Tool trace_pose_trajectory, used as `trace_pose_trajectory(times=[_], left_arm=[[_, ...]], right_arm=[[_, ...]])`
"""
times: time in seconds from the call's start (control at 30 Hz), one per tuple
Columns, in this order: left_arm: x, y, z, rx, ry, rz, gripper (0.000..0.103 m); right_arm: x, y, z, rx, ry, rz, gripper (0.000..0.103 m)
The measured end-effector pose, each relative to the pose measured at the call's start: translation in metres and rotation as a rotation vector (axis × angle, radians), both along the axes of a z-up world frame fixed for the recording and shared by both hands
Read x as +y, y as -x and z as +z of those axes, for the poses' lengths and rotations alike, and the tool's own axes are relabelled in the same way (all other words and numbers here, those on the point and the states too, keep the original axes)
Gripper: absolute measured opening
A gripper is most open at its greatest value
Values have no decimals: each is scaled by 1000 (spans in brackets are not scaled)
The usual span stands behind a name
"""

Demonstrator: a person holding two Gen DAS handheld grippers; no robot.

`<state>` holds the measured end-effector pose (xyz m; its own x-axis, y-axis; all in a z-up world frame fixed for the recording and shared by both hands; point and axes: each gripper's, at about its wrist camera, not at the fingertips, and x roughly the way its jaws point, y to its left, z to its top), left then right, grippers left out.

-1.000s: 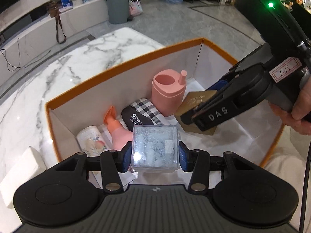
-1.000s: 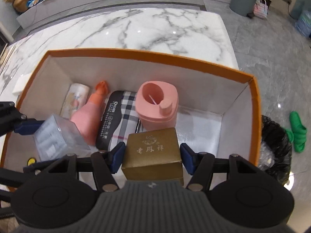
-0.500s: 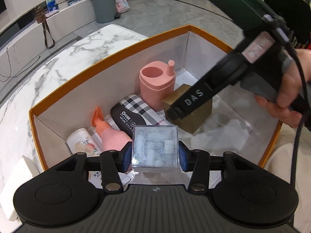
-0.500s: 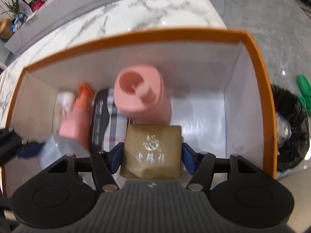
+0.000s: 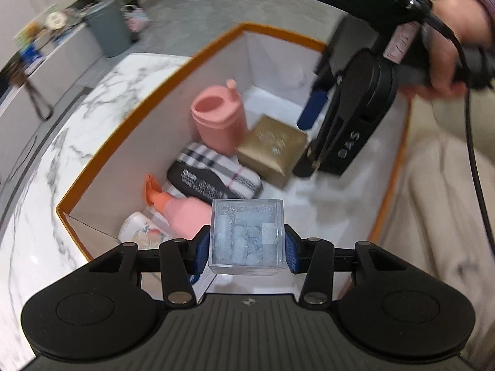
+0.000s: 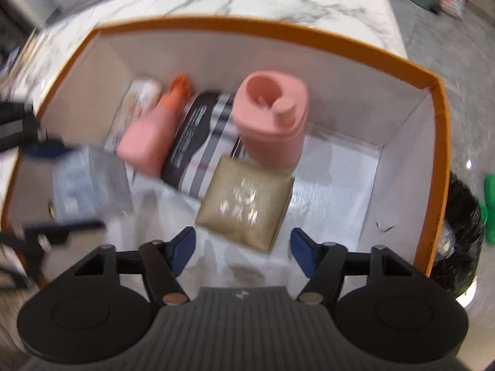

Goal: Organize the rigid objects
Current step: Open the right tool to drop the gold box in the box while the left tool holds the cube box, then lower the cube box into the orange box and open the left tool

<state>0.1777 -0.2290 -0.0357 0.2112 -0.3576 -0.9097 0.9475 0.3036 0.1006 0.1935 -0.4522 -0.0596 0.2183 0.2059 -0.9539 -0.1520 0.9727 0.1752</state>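
A clear plastic cube (image 5: 246,237) with pale contents is clamped between the blue pads of the left gripper (image 5: 246,249), held above the 7 o'clock corner of an orange-rimmed box (image 5: 280,32). A gold gift box (image 6: 246,202) lies on the box's white floor, free of the right gripper (image 6: 243,249), whose jaws stand apart just in front of it. At the gold box's 12 o'clock stands a pink tumbler (image 6: 270,122); at its 10 o'clock lies a plaid pouch (image 6: 198,148), then a pink spray bottle (image 6: 151,140) and, blurred, perhaps a printed tube (image 6: 131,114). The box rests on a marble surface (image 5: 102,102).
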Motion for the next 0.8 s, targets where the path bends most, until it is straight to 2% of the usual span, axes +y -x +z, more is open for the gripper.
trace_pose_trajectory(times=[0.07, 0.13, 0.2, 0.33, 0.43, 0.53, 0.7, 0.77, 0.8], left_arm=[[3, -1, -2, 7, -30, -38, 54], [7, -4, -4, 25, -42, -58, 54], [10, -8, -5, 54, -52, -58, 54], [9, -22, -11, 160, -74, -50, 54], [5, -33, -16, 214, -86, -35, 54], [0, -38, -22, 213, -129, -42, 54], [-9, -37, -28, 214, -198, -92, 54], [-9, -34, -32, 183, -228, -114, 54], [-9, -32, -33, 166, -242, -134, 54]], right_arm=[[5, 0, -5, 2, 26, 35, 46], [6, -3, -8, -14, 42, 33, 43], [5, -5, -10, -27, 42, 13, 43], [7, 0, -10, 10, 40, -6, 43], [16, 10, -1, -36, 80, 11, 45], [25, 20, 7, -83, 100, 28, 46], [28, 23, 16, -98, 124, 16, 45], [28, 23, 19, -97, 168, 2, 56], [25, 24, 21, -99, 163, -9, 56]])
